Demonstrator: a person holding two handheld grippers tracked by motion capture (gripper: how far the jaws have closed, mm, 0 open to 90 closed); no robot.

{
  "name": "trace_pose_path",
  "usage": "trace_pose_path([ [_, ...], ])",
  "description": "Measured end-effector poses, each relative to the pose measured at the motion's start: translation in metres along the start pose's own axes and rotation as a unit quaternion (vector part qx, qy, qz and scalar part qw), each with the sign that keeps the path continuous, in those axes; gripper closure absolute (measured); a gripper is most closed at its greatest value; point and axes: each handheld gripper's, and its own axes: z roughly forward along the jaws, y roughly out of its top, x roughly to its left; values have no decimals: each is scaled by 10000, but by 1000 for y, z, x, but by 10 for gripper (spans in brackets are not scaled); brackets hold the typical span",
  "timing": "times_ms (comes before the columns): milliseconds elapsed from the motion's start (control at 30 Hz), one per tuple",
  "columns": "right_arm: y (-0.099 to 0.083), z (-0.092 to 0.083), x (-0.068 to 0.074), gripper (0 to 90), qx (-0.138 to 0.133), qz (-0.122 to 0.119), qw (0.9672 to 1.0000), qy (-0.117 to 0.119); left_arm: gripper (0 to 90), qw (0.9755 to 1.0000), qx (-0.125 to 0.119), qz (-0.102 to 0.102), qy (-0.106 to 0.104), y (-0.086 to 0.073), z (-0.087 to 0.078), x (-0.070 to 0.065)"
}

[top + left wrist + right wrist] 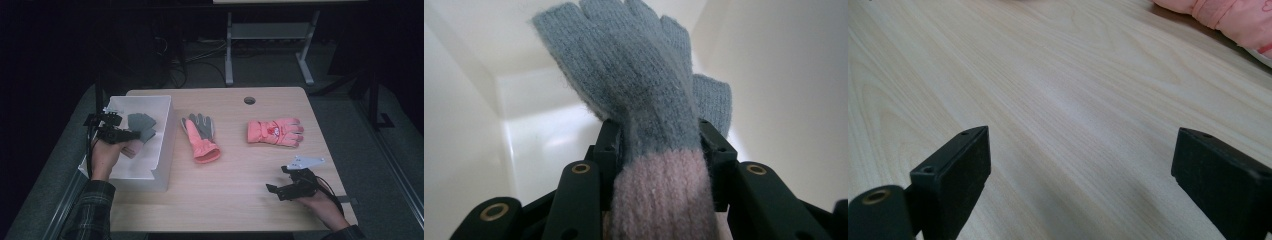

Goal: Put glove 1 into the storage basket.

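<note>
Inside the smooth white box (160,131), the left claw (131,134) clamps a fuzzy grey-pink knit glove (644,100).

No words, numbers or brand names can be read anywhere. The pink glove (275,132) on the desk (240,200) has a small light patch on its back, but it is too tiny and blurry to tell if it is a picture or letters. In the right gripper view a bit of darker pink marking shows on that glove (1248,20) at the edge, and it cannot be read either. The grey knit glove (634,75), the white box (165,145) and the other gloves carry no writing that can be seen.
</note>
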Motion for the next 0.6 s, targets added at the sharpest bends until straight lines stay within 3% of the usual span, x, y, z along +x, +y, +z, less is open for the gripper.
trace_pose_path([
  [200, 0, 0, 0, 87, 14, -1, 10000, 20, 591, 9995, 262, -61, 146, -10, 20, 5],
  [300, 0, 0, 0, 87, 0, 16, 10000, 30, 579, 9988, 402, 31, 275, -13, 26, 5],
  [433, -1, 0, 0, 87, 23, 18, 10000, 40, 552, 9982, 507, -63, 301, -17, 30, 9],
  [567, -1, 1, 0, 87, 25, 9, 10000, 39, 460, 9971, 609, -7, 450, -16, 34, 7],
  [600, -1, 1, 1, 87, 15, 15, 10000, 43, 439, 9973, 567, -74, 452, -16, 34, 6],
])
